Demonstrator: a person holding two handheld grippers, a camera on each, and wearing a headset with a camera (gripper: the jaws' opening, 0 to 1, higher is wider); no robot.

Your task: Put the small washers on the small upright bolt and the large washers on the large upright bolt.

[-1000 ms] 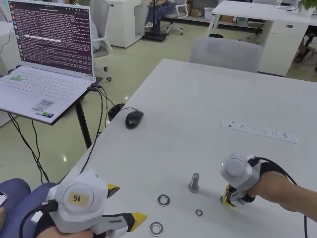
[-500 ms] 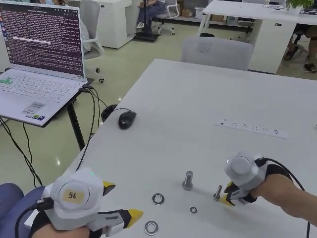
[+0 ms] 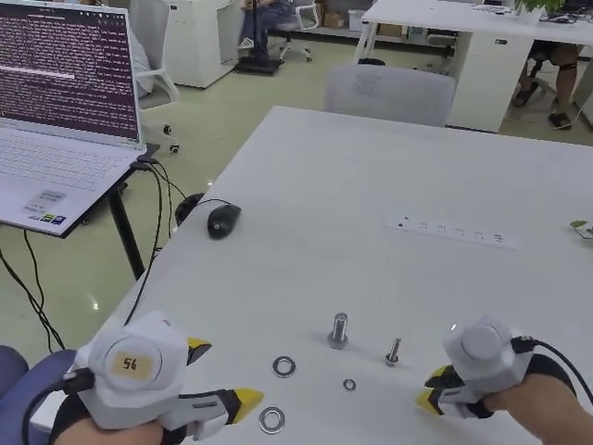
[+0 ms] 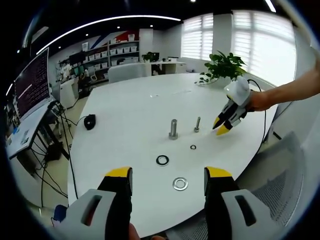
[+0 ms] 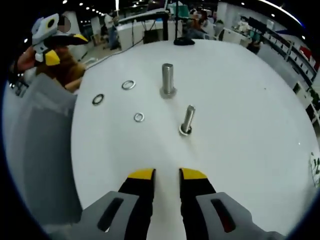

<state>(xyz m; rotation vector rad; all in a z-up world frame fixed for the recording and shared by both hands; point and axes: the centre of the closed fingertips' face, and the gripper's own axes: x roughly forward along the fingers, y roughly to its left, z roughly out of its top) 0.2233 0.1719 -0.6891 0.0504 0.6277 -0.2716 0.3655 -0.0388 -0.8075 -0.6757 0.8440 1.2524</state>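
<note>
On the white table a large bolt stands upright with a small bolt upright to its right. Two large washers and one small washer lie flat in front of them. My left gripper hovers wide open, just short of the nearer large washer. My right gripper sits right of the small bolt, jaws slightly apart and holding nothing.
A black mouse lies near the table's left edge and a white power strip further back. A laptop sits on a stand to the left. A grey chair stands at the far side.
My right gripper has let go of the small bolt, which now stands alone, and has drawn back to the right. The left gripper has barely moved. The head camera shifted.
</note>
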